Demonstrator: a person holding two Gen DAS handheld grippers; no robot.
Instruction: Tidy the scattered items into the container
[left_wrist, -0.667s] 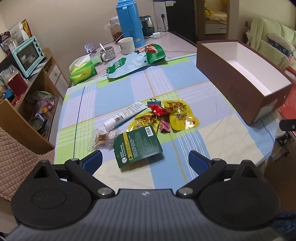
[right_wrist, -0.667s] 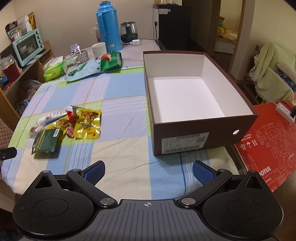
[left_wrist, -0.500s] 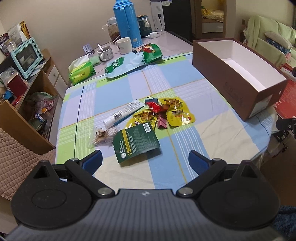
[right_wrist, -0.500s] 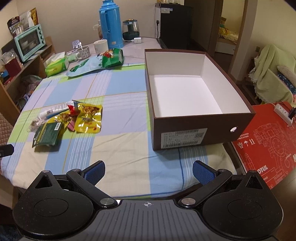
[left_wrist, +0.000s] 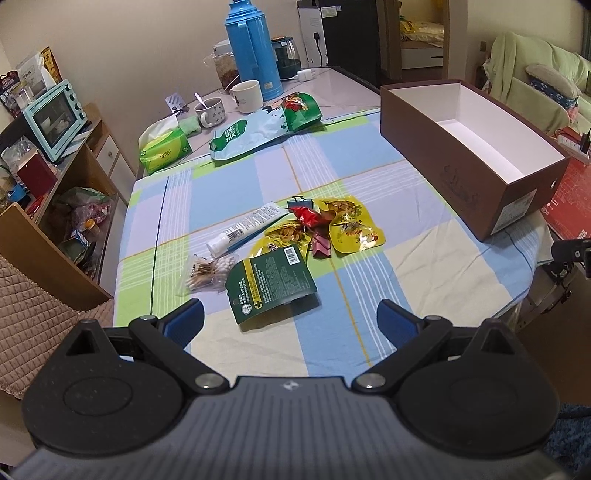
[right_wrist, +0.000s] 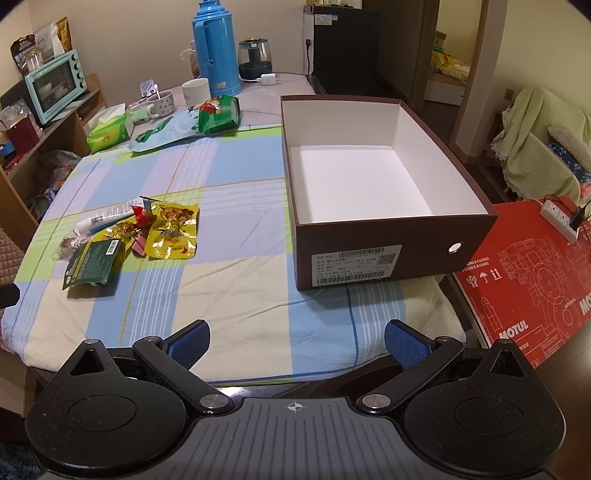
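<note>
A small heap of items lies on the checked tablecloth: a dark green packet (left_wrist: 271, 282) (right_wrist: 92, 264), a white tube (left_wrist: 245, 229) (right_wrist: 101, 219), a bag of cotton swabs (left_wrist: 208, 271), yellow snack pouches (left_wrist: 352, 227) (right_wrist: 171, 232) and red wrappers (left_wrist: 306, 218). The brown box (left_wrist: 469, 184) (right_wrist: 376, 251) with a white inside stands empty to the right of them. My left gripper (left_wrist: 290, 319) hangs open just short of the green packet. Over the table's near edge, in front of the box, my right gripper (right_wrist: 297, 338) is open and holds nothing.
At the table's far end stand a blue thermos (left_wrist: 251, 48), two mugs (left_wrist: 247, 96), a green tissue pack (left_wrist: 164, 147) and large snack bags (left_wrist: 258, 129). A shelf with a teal oven (left_wrist: 53, 118) is on the left. A red mat (right_wrist: 532, 269) covers the floor right of the table.
Both grippers have drawn back and risen a little, so the table and the box look slightly farther away. Nothing on the table has moved.
</note>
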